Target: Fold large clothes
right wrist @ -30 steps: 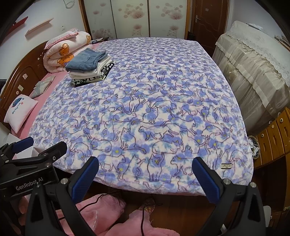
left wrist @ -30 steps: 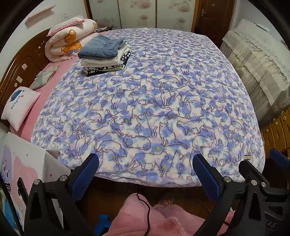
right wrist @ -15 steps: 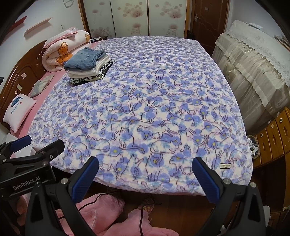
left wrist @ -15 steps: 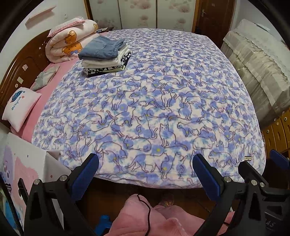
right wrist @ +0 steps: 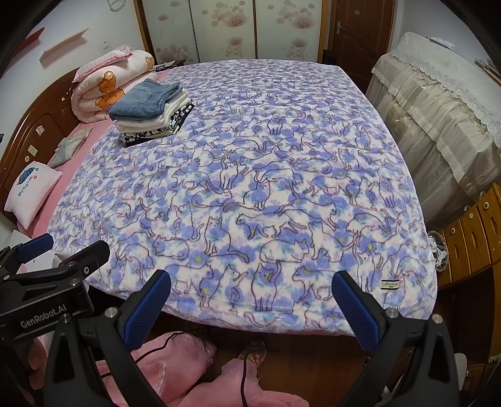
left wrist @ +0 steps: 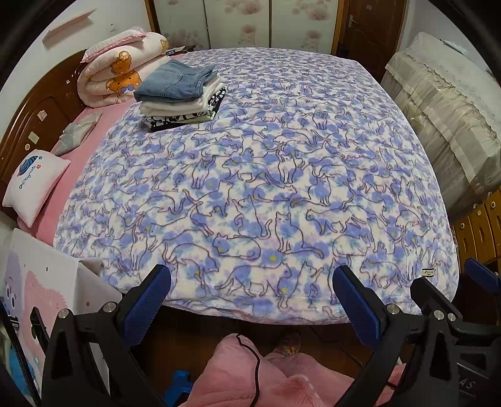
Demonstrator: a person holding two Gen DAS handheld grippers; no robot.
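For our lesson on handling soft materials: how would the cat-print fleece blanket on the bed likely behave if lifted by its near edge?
The cat-print fleece blanket drapes limply over the bed's edge, so it would probably sag and fold, not hold shape. It covers nearly the whole bed, so likely bulky. Its fuzzy pile should resist slipping.

You face a bed with a dark wooden headboard on the left. Floral sliding wardrobe doors and a brown door line the far wall. Lace-covered furniture stands right, beside wooden drawers.
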